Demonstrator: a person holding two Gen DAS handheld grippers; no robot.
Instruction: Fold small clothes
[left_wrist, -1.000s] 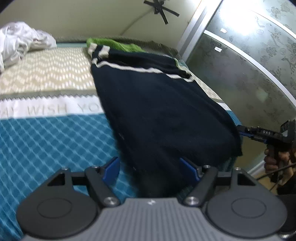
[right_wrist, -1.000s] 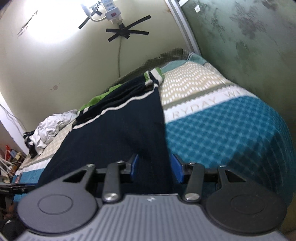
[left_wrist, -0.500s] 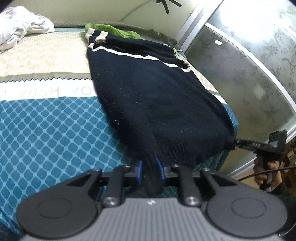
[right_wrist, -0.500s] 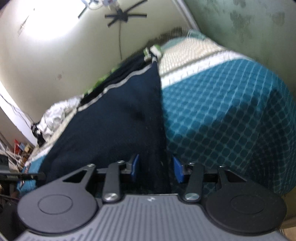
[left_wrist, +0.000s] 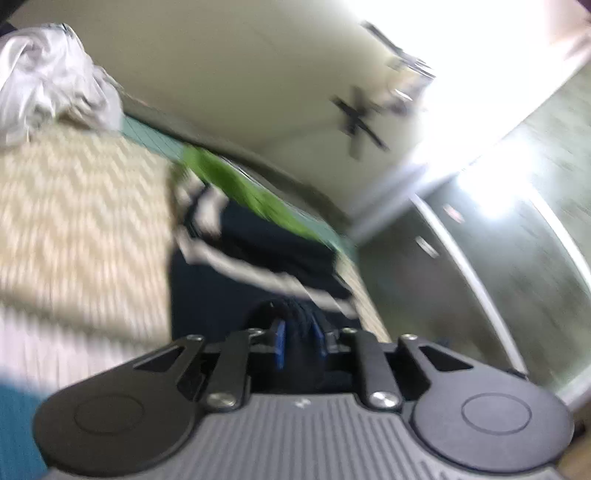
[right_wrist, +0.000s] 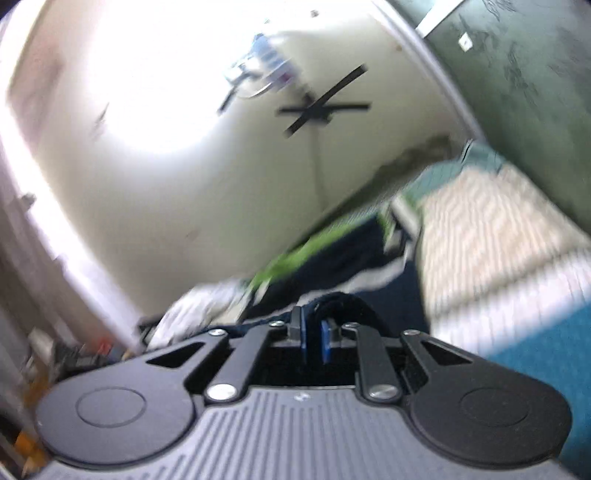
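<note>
I see 1 bed (left_wrist: 74, 206), 1 navy sweater (left_wrist: 221, 295) w/ white stripes lying on it, 1 white cloth heap (left_wrist: 48, 81) at far corner. No readable text, too blurry. Left hand-held gripper (left_wrist: 298, 345) & right hand-held gripper (right_wrist: 314, 341) both tilt slightly down, each pinching the sweater's hem, jaws easing open.

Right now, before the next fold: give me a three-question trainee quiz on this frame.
1. True or false: the left gripper has the navy sweater between its fingers.
2. The garment lying beyond the sweater, by the wall, is: A red, B green, C yellow.
3. Which wrist views show the black tape cross on the wall?

Key: 1 true (its jaws are opening, dark fabric between them). 2 B. 3 both.
</note>
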